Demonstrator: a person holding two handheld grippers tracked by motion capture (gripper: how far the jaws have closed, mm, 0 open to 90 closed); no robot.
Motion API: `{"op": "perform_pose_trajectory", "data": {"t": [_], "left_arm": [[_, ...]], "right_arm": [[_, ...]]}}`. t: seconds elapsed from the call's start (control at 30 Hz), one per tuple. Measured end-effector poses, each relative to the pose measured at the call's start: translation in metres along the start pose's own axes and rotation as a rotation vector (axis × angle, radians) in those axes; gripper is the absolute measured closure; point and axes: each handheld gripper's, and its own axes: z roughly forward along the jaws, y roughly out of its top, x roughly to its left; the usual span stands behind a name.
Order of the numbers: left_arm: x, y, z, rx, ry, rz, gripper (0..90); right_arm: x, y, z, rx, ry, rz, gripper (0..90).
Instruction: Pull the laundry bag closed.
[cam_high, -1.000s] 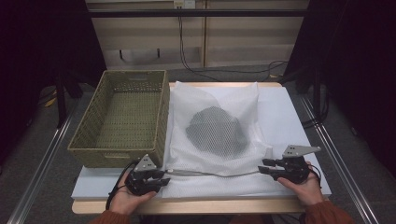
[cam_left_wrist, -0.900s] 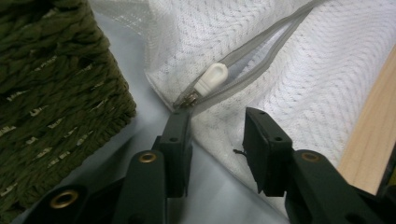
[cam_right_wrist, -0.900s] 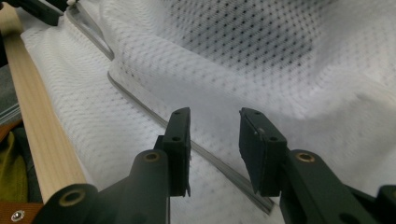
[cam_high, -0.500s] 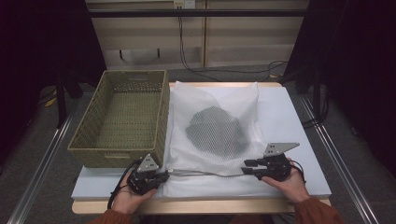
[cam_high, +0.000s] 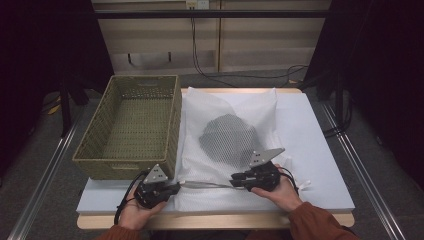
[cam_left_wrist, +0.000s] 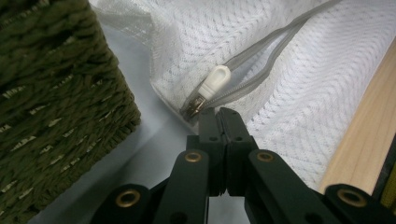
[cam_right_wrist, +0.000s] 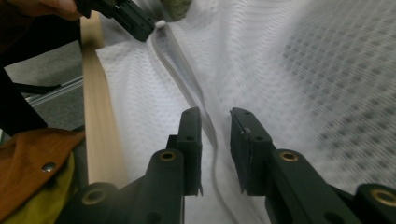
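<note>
A pale blue foam-topped table is carrying a woven olive-green rectangular basket on its left side and, just beside it, a white mesh zippered laundry bag that is lying flat with a dark grey rounded item showing through its netting. Along the bag's near edge a grey zipper track is running between the two tools. The left gripper is sitting at the bag's near left corner, beside the basket, with its jaws pressed fully together on the fabric at the zipper's end, just below the white plastic zipper pull. The right gripper is hanging over the middle of the track; its jaws have just been closing but are standing partly apart, with the zipper line running between them and no pad pressing on it yet. The risk from here, as I judge it, is that the right gripper pinches loose mesh instead of the track, so the netting bunches or snags; and if the left grip slips off its thin hold, the bag would be sliding rather than staying taut.
</note>
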Motion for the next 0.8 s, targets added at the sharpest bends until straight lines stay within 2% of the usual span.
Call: {"op": "perform_pose_trajectory", "data": {"t": [0.03, 0.13, 0.23, 0.27, 0.3, 0.5, 0.57, 0.8], "left_arm": [[0.000, 0.001, -0.001, -0.006, 0.000, 0.006, 88.7], [-0.001, 0.001, -0.004, -0.016, 0.013, 0.007, 88.7], [-0.001, 0.002, -0.005, -0.018, 0.003, 0.007, 88.7], [-0.002, 0.002, -0.005, -0.023, 0.011, 0.009, 88.7], [-0.003, 0.002, -0.006, -0.030, 0.006, 0.010, 88.7], [-0.004, 0.004, -0.009, -0.042, 0.014, 0.017, 88.7], [-0.004, 0.004, -0.008, -0.043, 0.012, 0.019, 88.7], [-0.005, 0.005, -0.009, -0.055, 0.009, 0.023, 88.7]], "right_arm": [[0.001, 0.003, 0.005, 0.004, 0.006, -0.001, 77.4], [0.002, 0.012, 0.019, 0.001, 0.067, 0.014, 79.6], [0.004, 0.020, 0.035, 0.009, 0.105, 0.018, 81.1], [0.004, 0.020, 0.035, 0.009, 0.105, 0.018, 81.1], [0.007, 0.025, 0.045, 0.019, 0.116, 0.009, 81.2], [0.014, 0.040, 0.071, 0.035, 0.165, -0.013, 79.7], [0.016, 0.044, 0.079, 0.045, 0.175, -0.019, 76.8], [0.019, 0.059, 0.100, 0.062, 0.197, -0.033, 75.4]]}}
